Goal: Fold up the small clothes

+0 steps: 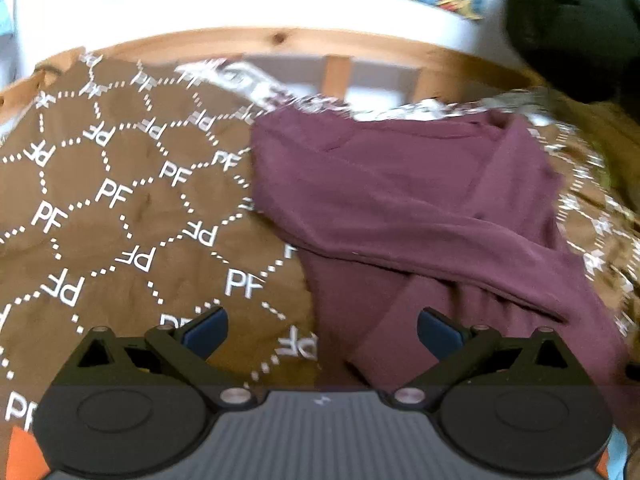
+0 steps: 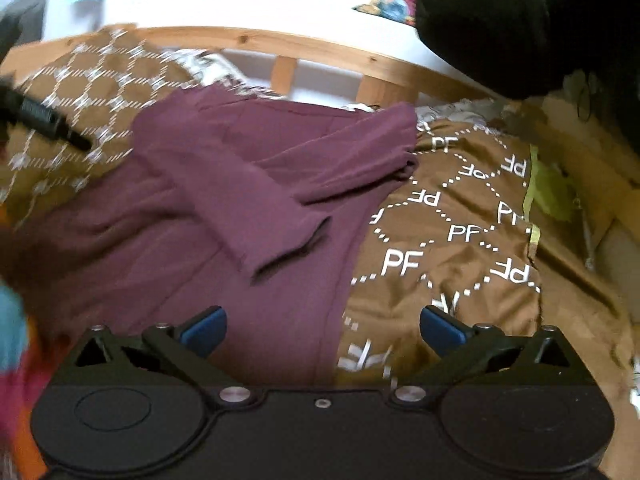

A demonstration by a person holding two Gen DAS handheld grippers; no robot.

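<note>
Maroon long-sleeved top (image 2: 248, 168), spread on a brown bedcover (image 1: 120, 208) printed with white letters; one sleeve (image 2: 260, 216) folded in across the body, cuff lying loose on top, second sleeve (image 1: 460, 232) likewise laid diagonally over the body. Partly folded, by the look of it: sleeves in, body not yet doubled over.

Right gripper (image 2: 322, 330): jaws spread wide, nothing between them, blue pads clear of the cloth. Top lying ahead of and below these jaws, mostly toward their left; right edge of the body running down between the two pads, bare bedcover under the right-hand pad.

Left gripper (image 1: 322, 332): jaws likewise spread wide and empty. Top ahead of and to the right of these jaws, its lower body reaching under the right-hand pad; lettered bedcover under the left-hand pad. Dark tip of this gripper (image 2: 48, 124) visible in the right wrist view, beyond the top's far left edge.

Step in hand, as judged: reaching for the next pair of grasp points, probably the near hem. Best done by pinching one hem corner with each gripper, taking both layers of cloth but none of the bedcover, then lifting evenly and carrying the hem toward the collar so that the tucked sleeves stay flat. Risk: loose cuff sliding off if one side rises ahead of the other.

Beyond the top: wooden bed frame (image 1: 280, 40), pale wall, dark bundle (image 1: 572, 28) at far right. Motion blur throughout; fine creases not legible.
</note>
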